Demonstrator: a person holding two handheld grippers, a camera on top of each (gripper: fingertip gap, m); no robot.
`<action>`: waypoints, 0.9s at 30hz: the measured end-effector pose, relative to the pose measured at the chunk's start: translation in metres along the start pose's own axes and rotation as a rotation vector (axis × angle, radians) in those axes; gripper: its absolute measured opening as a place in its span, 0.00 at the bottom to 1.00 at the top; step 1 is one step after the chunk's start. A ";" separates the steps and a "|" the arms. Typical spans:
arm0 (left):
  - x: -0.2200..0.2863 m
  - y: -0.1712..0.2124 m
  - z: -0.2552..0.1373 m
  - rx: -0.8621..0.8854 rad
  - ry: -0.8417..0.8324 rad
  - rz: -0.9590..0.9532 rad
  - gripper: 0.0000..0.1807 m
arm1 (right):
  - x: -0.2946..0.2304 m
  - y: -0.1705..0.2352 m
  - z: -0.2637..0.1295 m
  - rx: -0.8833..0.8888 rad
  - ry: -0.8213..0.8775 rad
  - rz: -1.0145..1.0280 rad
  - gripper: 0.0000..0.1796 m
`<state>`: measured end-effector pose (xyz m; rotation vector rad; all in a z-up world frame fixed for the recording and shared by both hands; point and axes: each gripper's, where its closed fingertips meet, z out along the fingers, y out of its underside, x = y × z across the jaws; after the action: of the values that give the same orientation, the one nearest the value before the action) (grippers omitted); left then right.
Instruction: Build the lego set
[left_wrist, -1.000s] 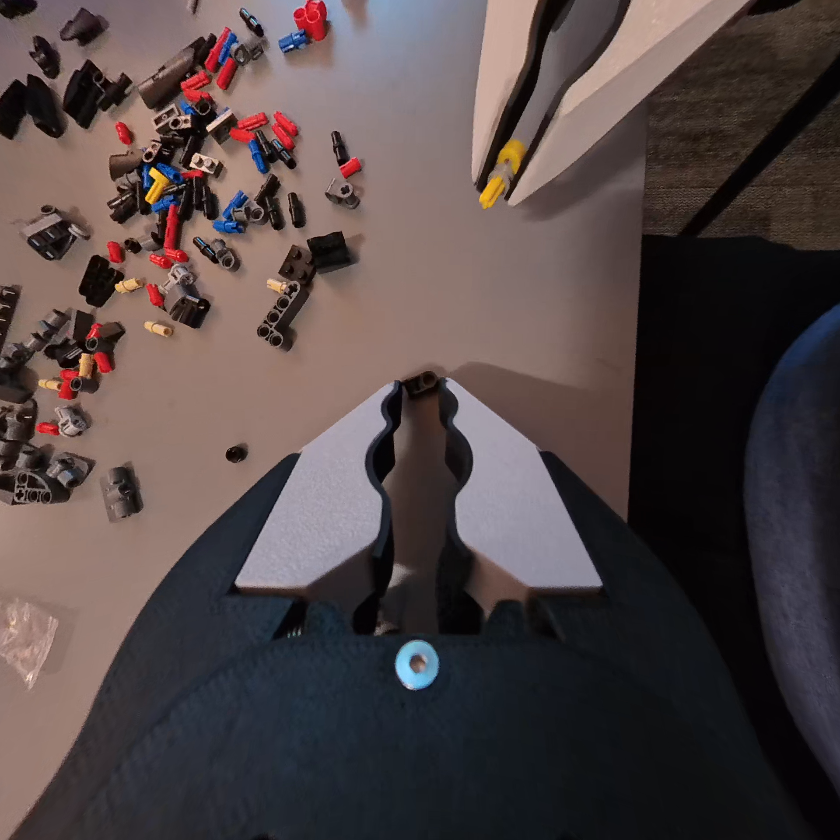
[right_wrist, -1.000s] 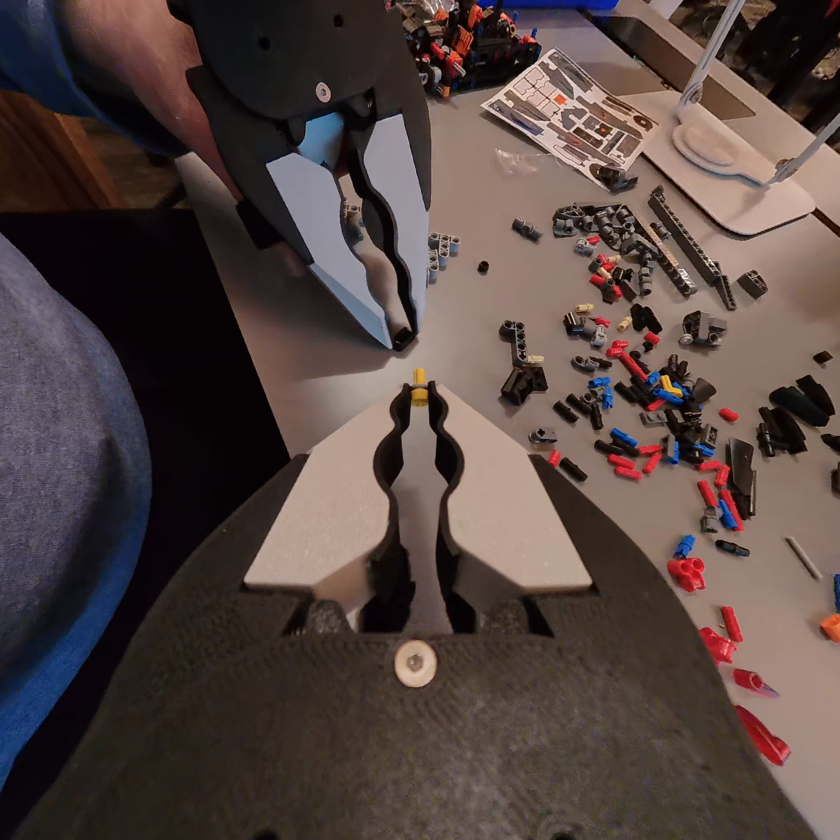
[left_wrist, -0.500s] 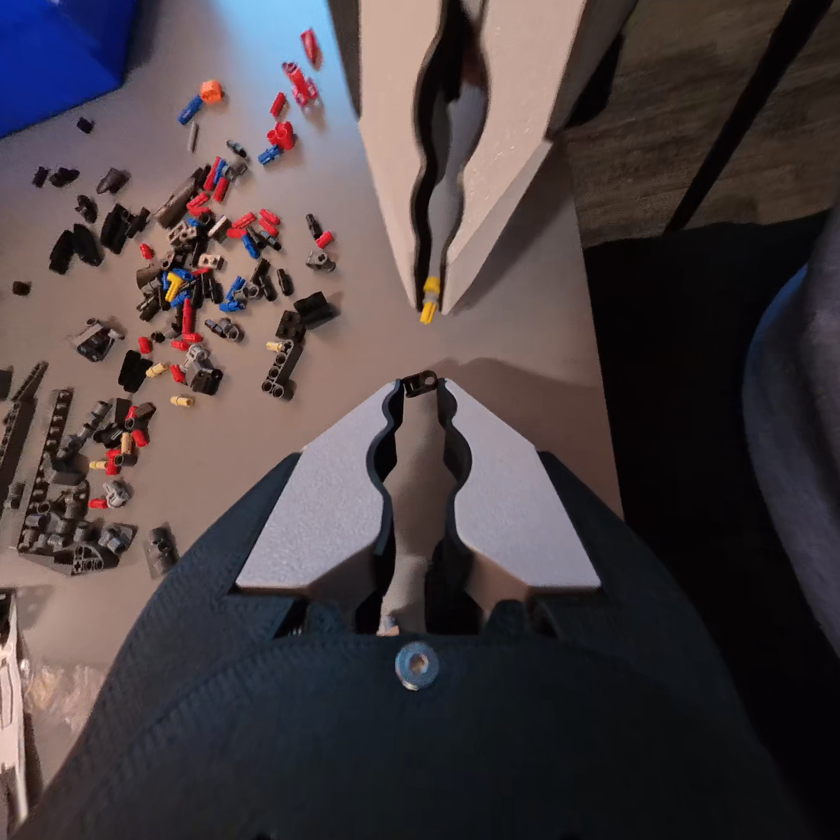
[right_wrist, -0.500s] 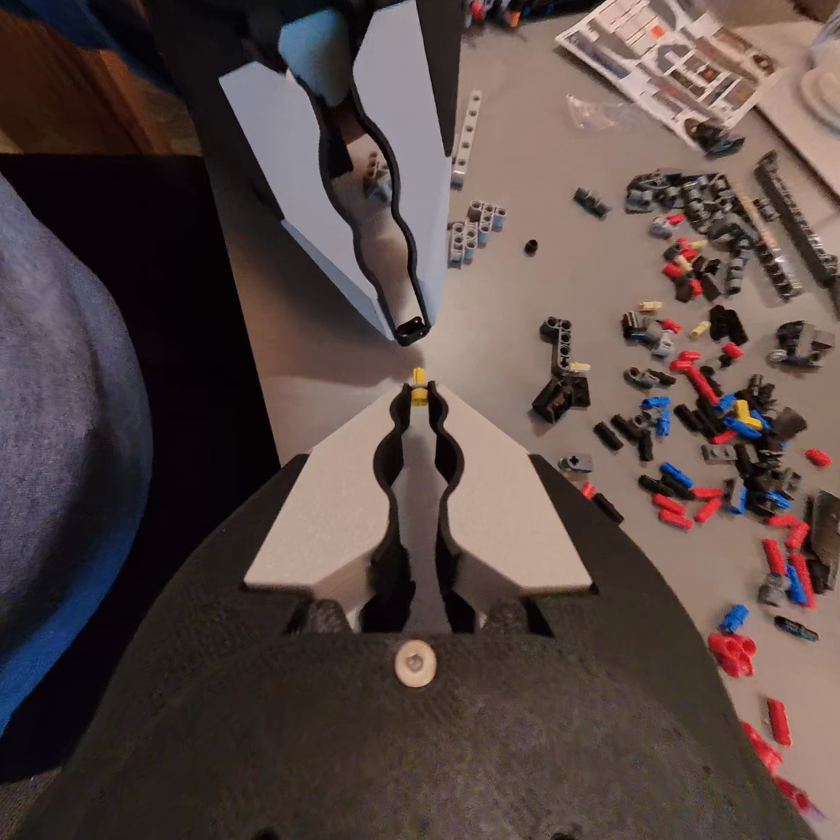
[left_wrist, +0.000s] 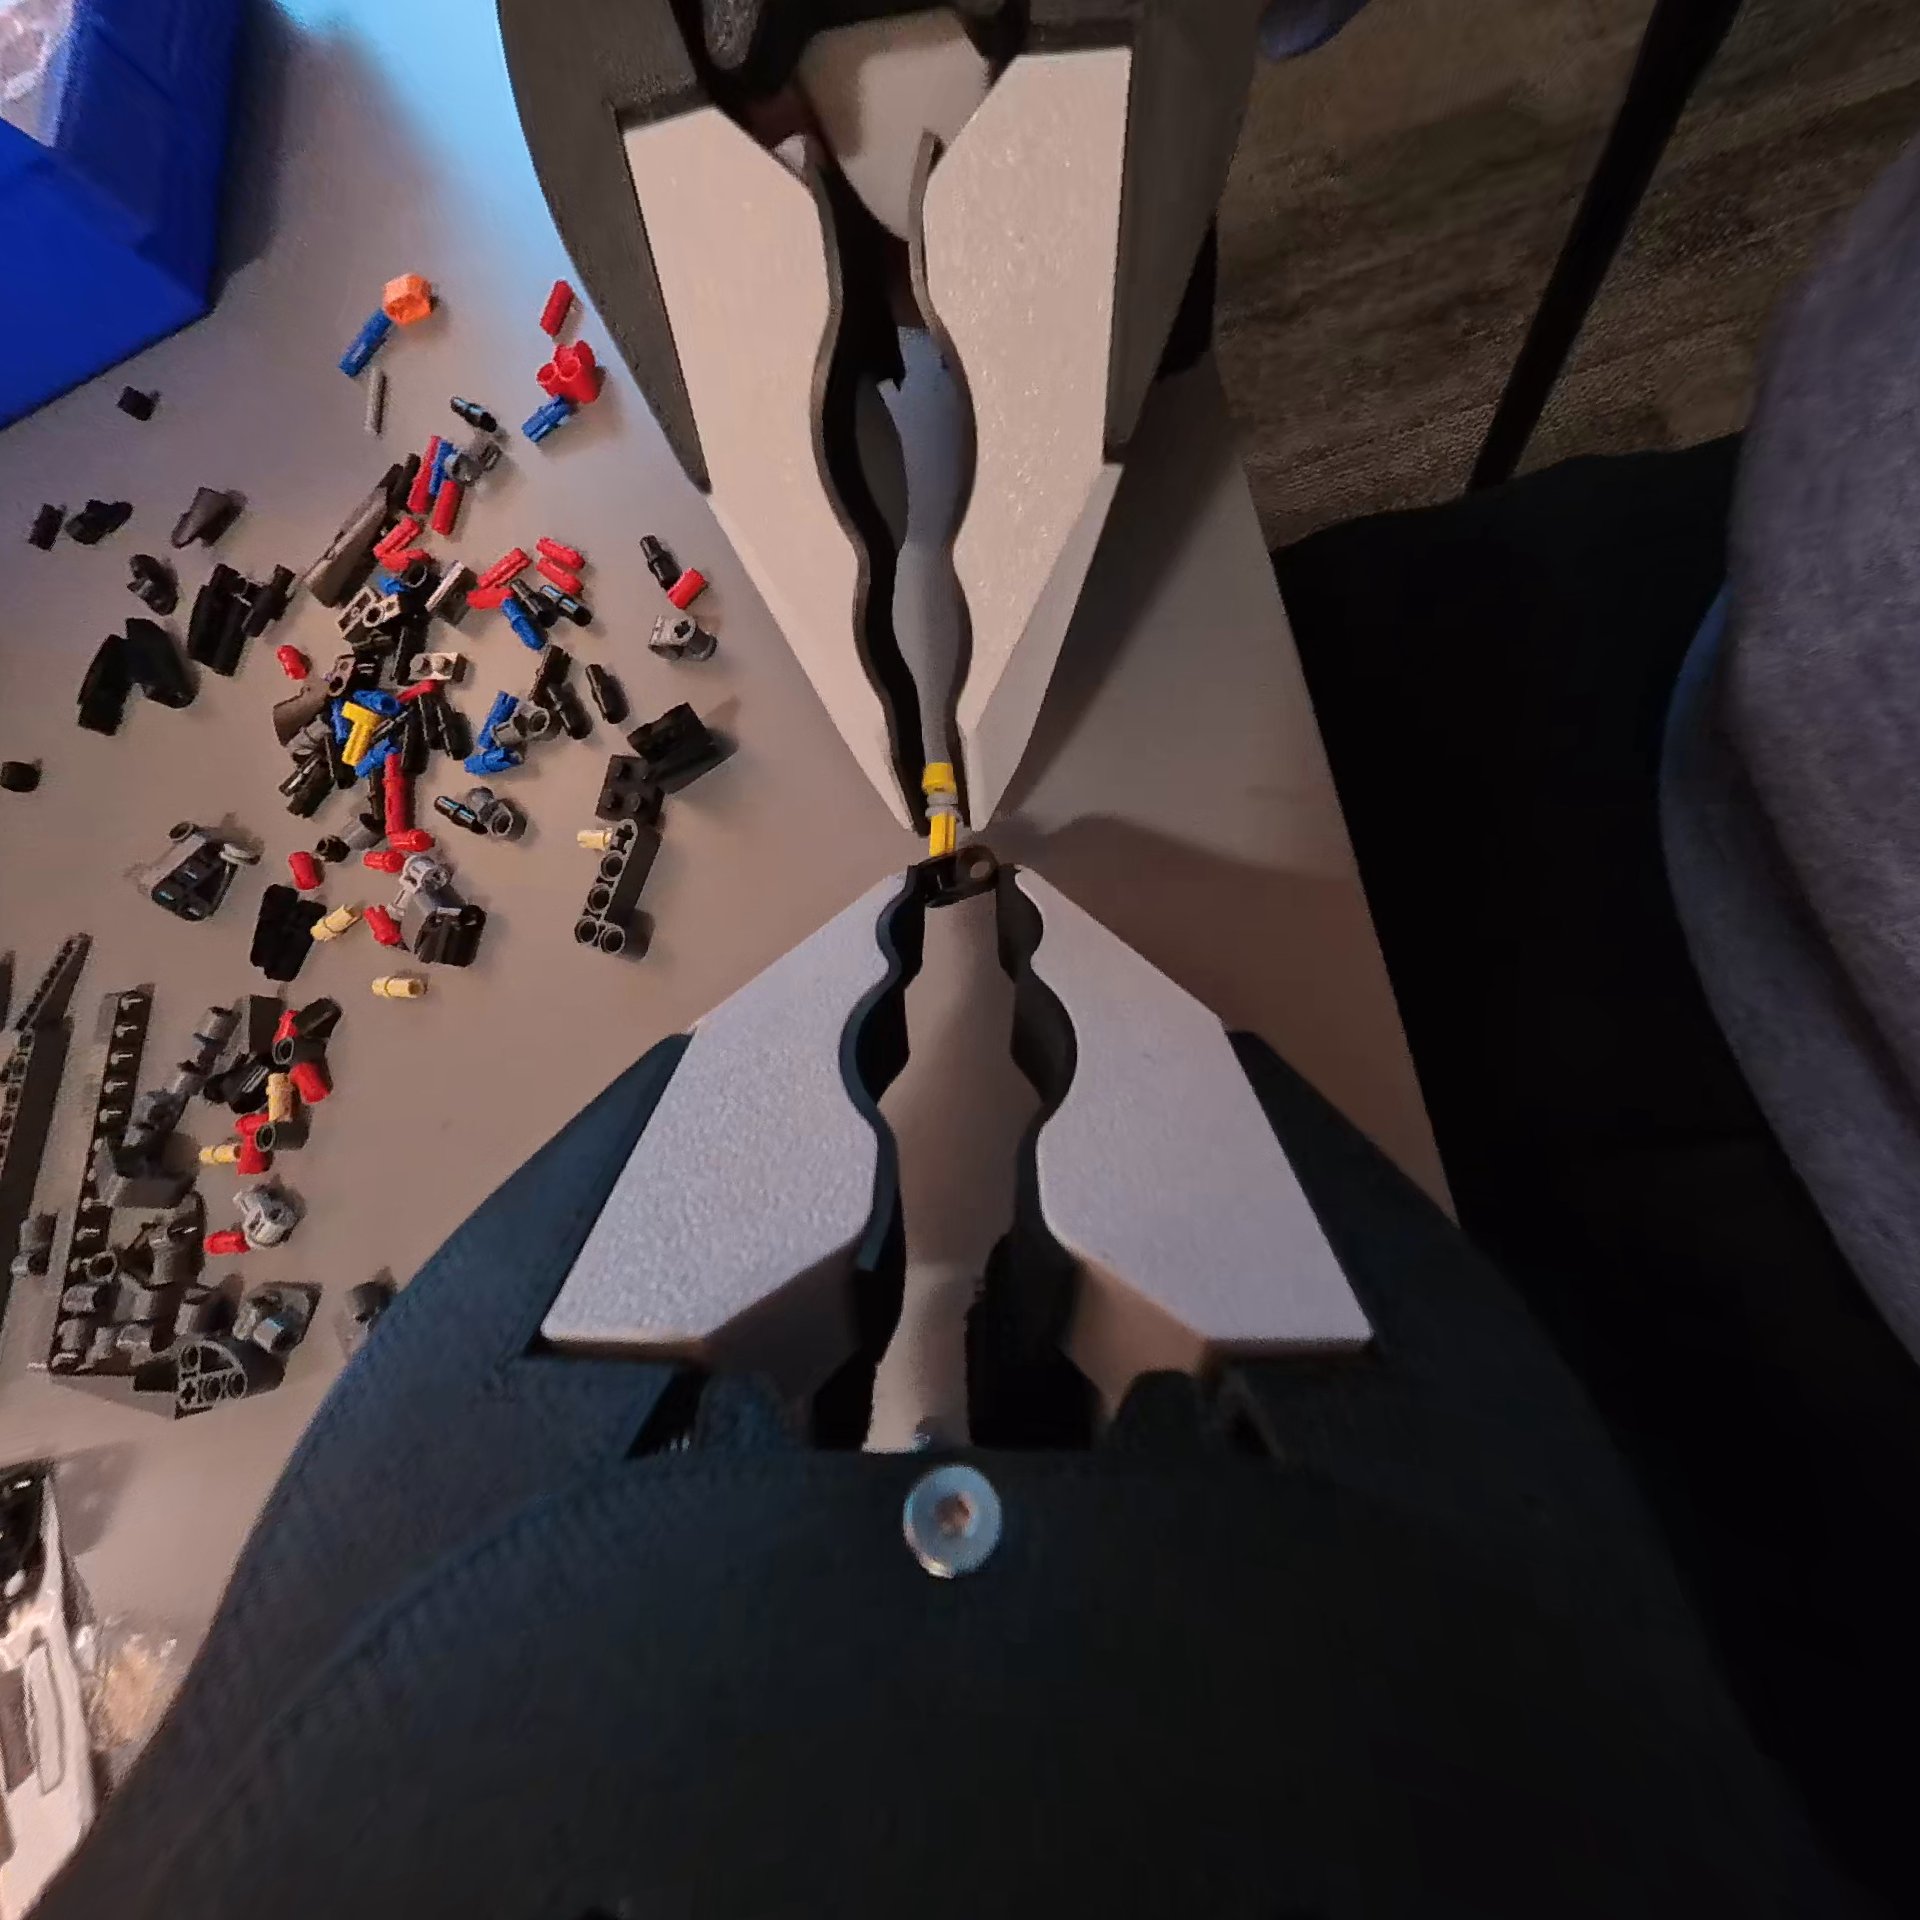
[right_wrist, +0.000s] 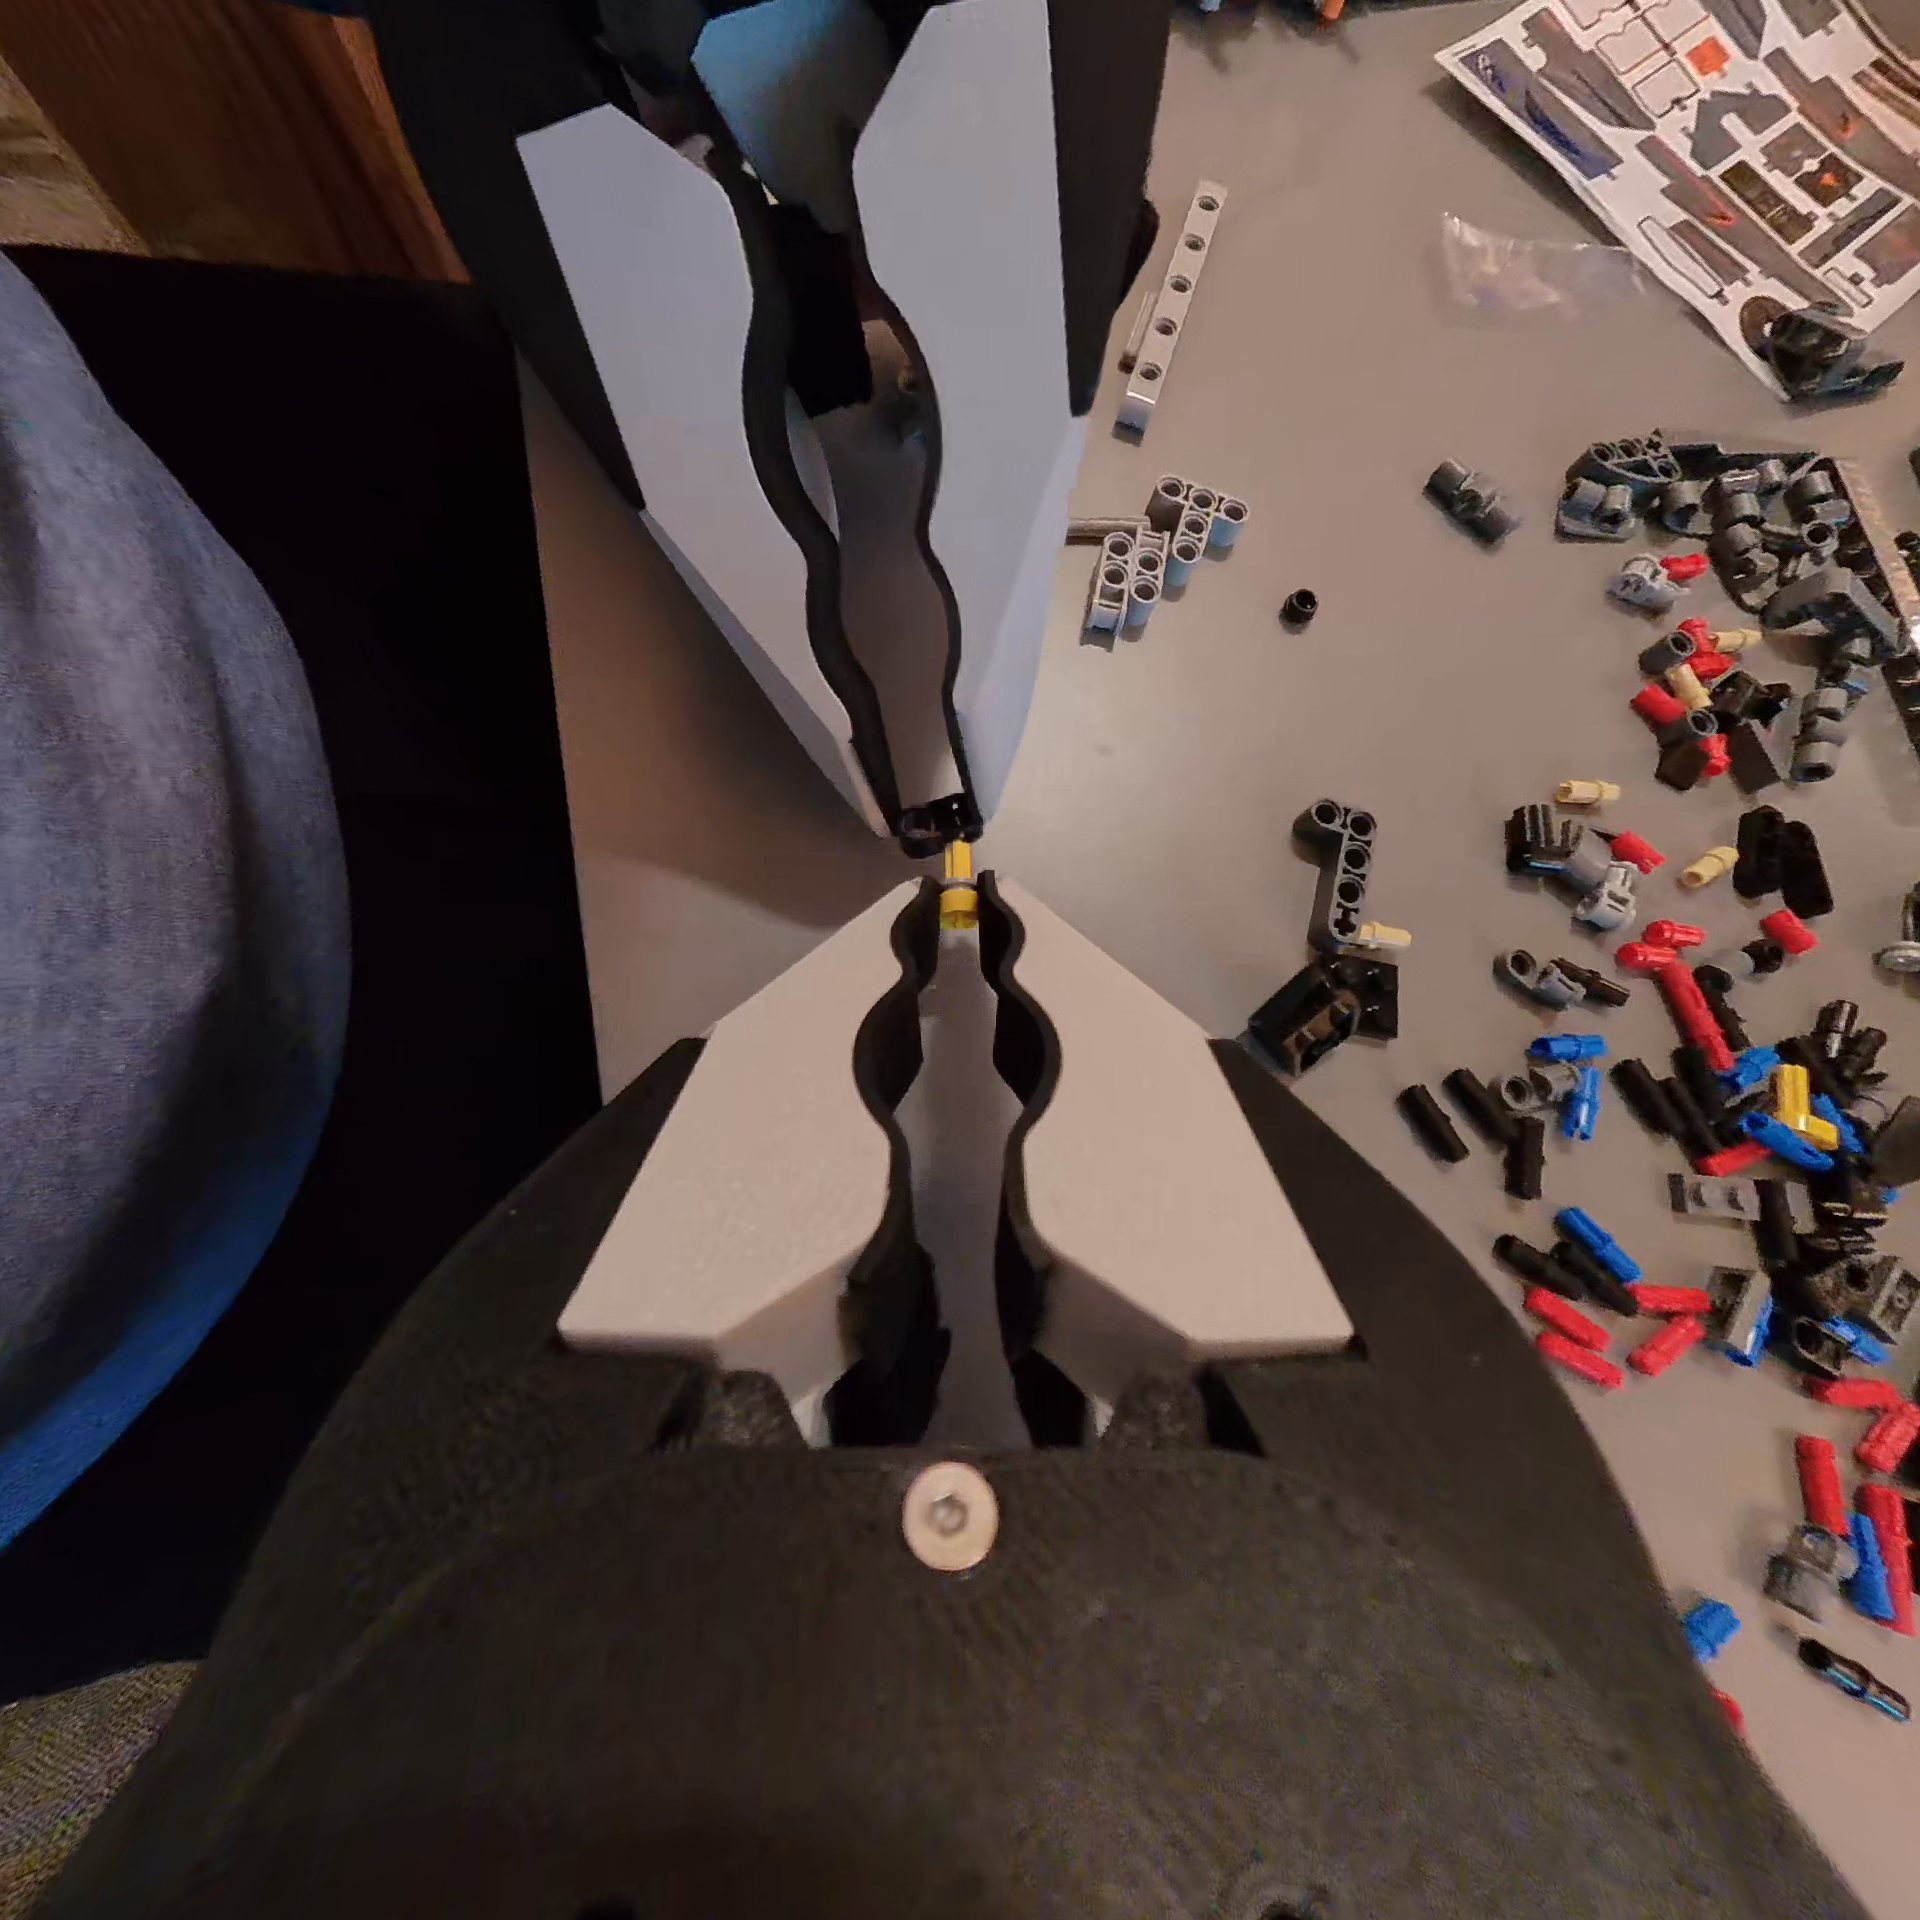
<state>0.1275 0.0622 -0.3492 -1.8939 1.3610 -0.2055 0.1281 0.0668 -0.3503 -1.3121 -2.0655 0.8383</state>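
My left gripper (left_wrist: 958, 881) is shut on a small black connector piece (left_wrist: 961, 871) with holes. My right gripper (right_wrist: 956, 894) is shut on a yellow pin (right_wrist: 956, 896). The two grippers face each other tip to tip above the table's near edge. The yellow pin (left_wrist: 941, 810) points at the black connector (right_wrist: 940, 821) and its tip meets one of its holes. Whether the pin is seated in the hole is unclear. In the left wrist view the right gripper (left_wrist: 940, 821) comes in from the top; in the right wrist view the left gripper (right_wrist: 935, 826) does.
Loose black, red, blue and grey pieces (left_wrist: 416, 707) lie scattered on the grey table (left_wrist: 810, 914), also in the right wrist view (right_wrist: 1714, 1091). A sticker sheet (right_wrist: 1704, 156) and a grey beam (right_wrist: 1169, 301) lie farther back. A blue box (left_wrist: 94, 208) stands at the far left. The table edge (left_wrist: 1340, 883) and a dark chair are to the side.
The two grippers have closed the gap between them. The yellow pin, apart from the black connector before, now touches it.
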 end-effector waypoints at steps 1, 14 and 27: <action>0.001 0.001 0.001 -0.003 0.008 0.004 0.07 | 0.000 0.001 0.001 -0.010 0.002 -0.008 0.02; 0.002 0.005 0.001 0.000 0.058 0.006 0.06 | 0.000 0.003 0.006 -0.013 -0.022 -0.047 0.02; 0.004 -0.002 -0.003 0.008 0.030 0.140 0.06 | -0.003 -0.004 0.001 0.025 -0.065 -0.065 0.02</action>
<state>0.1284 0.0578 -0.3470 -1.7871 1.5042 -0.1690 0.1260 0.0625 -0.3481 -1.2123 -2.1292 0.8865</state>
